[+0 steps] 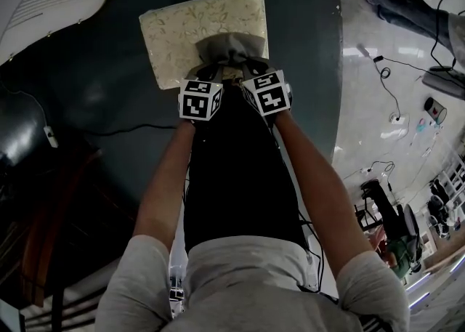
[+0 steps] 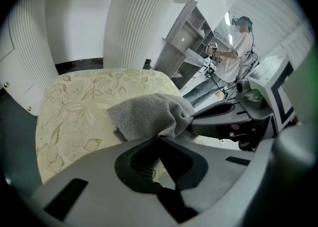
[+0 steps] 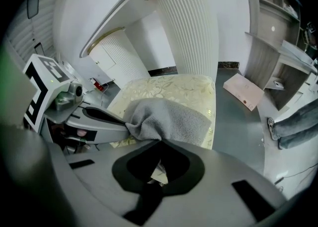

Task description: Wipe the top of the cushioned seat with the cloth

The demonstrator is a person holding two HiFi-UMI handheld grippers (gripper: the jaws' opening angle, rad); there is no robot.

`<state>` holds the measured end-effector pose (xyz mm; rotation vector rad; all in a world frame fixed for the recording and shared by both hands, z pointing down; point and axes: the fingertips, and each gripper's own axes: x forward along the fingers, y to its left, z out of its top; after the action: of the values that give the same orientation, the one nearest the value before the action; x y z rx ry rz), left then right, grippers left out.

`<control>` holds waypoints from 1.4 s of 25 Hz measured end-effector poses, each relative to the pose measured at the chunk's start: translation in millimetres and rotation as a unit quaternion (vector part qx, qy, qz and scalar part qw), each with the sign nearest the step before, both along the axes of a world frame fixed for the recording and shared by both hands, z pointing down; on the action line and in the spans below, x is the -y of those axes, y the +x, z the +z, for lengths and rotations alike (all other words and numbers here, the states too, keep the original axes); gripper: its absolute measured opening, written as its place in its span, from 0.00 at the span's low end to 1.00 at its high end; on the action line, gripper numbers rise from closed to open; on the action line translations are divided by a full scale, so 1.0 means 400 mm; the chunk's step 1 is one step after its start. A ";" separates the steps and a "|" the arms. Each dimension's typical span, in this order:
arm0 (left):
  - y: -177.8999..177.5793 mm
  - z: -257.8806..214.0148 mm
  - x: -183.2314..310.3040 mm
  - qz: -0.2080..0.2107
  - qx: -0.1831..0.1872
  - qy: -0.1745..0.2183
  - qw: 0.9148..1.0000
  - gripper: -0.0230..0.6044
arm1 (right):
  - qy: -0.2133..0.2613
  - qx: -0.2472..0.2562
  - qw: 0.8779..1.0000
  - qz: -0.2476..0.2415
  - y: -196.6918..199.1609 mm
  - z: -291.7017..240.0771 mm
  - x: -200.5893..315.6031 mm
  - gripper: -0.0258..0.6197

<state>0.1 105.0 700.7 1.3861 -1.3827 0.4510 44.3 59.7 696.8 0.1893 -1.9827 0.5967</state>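
Note:
A cream cushioned seat [image 1: 189, 33] with a leaf pattern stands on the dark floor in front of me. A grey cloth [image 1: 227, 50] lies bunched on its near edge. My left gripper [image 1: 211, 71] and right gripper [image 1: 247, 70] sit side by side, each shut on the cloth's near end. In the left gripper view the cloth [image 2: 148, 114] comes out of the left gripper [image 2: 161, 136] and spreads over the seat [image 2: 74, 112]; the right gripper [image 2: 223, 117] is beside it. In the right gripper view the right gripper [image 3: 160, 140] pinches the cloth [image 3: 171, 117] on the seat [image 3: 174, 86], next to the left gripper [image 3: 94, 119].
White fluted columns [image 2: 141, 22] rise just behind the seat. A flat pink box [image 3: 243, 91] lies on the floor to the right, near grey shelving [image 3: 278, 47]. A person [image 2: 238, 47] stands far off. Cables [image 1: 389, 83] trail over the glossy floor on the right.

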 end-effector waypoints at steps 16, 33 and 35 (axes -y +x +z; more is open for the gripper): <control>0.087 0.002 -0.080 0.032 -0.003 -0.032 0.999 0.07 | -0.025 0.006 0.999 0.040 0.071 0.003 -0.086 0.06; 0.165 0.013 -0.053 0.139 0.010 -0.053 0.989 0.07 | -0.030 0.011 0.993 0.109 0.133 0.013 -0.082 0.06; 0.180 0.014 -0.043 0.159 0.011 -0.053 0.986 0.07 | -0.027 0.012 0.992 0.121 0.148 0.015 -0.072 0.06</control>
<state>71.9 122.4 706.3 1.5229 -1.1398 0.7401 103.6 88.4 702.7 0.3950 -1.9794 0.8105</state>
